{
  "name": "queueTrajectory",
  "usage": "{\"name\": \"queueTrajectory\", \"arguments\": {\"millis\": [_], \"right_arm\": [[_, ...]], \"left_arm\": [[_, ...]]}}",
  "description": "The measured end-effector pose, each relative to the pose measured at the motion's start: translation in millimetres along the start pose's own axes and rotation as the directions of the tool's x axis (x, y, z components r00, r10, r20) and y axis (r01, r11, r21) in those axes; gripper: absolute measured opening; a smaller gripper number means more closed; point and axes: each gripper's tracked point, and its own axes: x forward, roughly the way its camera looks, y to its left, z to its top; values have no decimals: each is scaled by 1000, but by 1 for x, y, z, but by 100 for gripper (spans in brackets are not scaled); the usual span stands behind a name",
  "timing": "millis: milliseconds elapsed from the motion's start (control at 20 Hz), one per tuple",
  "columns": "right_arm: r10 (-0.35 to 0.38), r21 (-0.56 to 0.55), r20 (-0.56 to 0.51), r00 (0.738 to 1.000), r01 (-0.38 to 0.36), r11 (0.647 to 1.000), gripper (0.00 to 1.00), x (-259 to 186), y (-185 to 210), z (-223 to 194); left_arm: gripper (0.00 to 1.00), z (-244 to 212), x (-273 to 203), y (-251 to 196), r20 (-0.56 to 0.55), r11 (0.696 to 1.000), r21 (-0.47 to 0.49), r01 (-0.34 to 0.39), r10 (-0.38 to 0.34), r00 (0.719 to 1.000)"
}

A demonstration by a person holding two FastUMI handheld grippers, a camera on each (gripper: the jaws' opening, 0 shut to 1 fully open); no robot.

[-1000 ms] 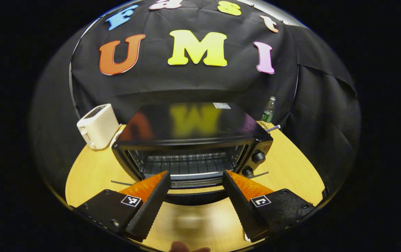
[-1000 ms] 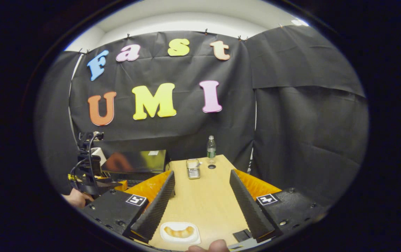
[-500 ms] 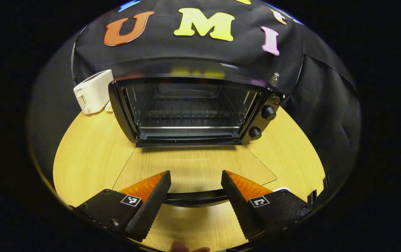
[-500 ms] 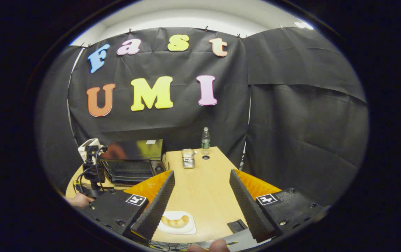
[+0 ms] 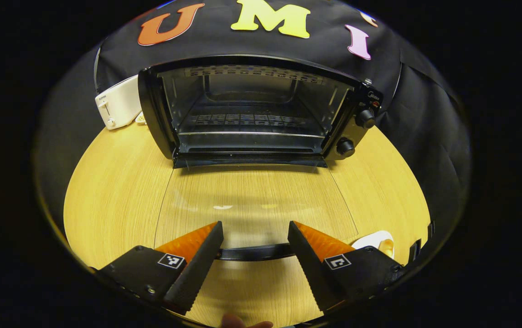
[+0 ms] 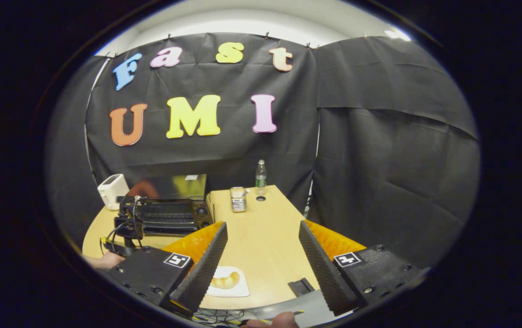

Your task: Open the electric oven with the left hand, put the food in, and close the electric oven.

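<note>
My left gripper [image 5: 254,248] has its jaws spread either side of the oven door handle [image 5: 254,252], not pinching it. Beyond the lowered glass door, the oven [image 5: 261,114] gapes. My right gripper [image 6: 263,262] is spread too; the food [image 6: 225,281] lies near the oven's door on the surface [image 6: 265,237].
</note>
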Motion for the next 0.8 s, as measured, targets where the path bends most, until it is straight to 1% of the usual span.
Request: {"name": "queueTrajectory", "arguments": {"millis": [50, 150, 300, 500, 650, 800], "right_arm": [[1, 0, -7, 1000, -1, 1000, 97, -1, 1, -2], [11, -1, -21, 1000, -11, 1000, 97, -3, 5, -8], [25, 1, -37, 999, -25, 1000, 97, -5, 11, -14], [52, 33, -67, 996, -50, 998, 99, -5, 18, -25], [64, 56, -97, 993, -59, 997, 100, -1, 20, -33], [97, 92, -156, 983, -84, 992, 98, 7, 27, -54]], "left_arm": [[96, -1, 1, -1, 0, 1000, 0, -3, 3, 1000], [96, -1, 2, -1, 1, 999, 47, 0, 0, 1000], [96, 1, 1, -1, 16, 997, 82, -1, 0, 1000], [94, 6, -9, 1, 59, 996, 92, -10, 5, 998], [94, 25, -33, -2, 145, 995, 104, -4, -11, 989], [93, 51, -76, -7, 268, 993, 115, 6, -37, 963]]}}
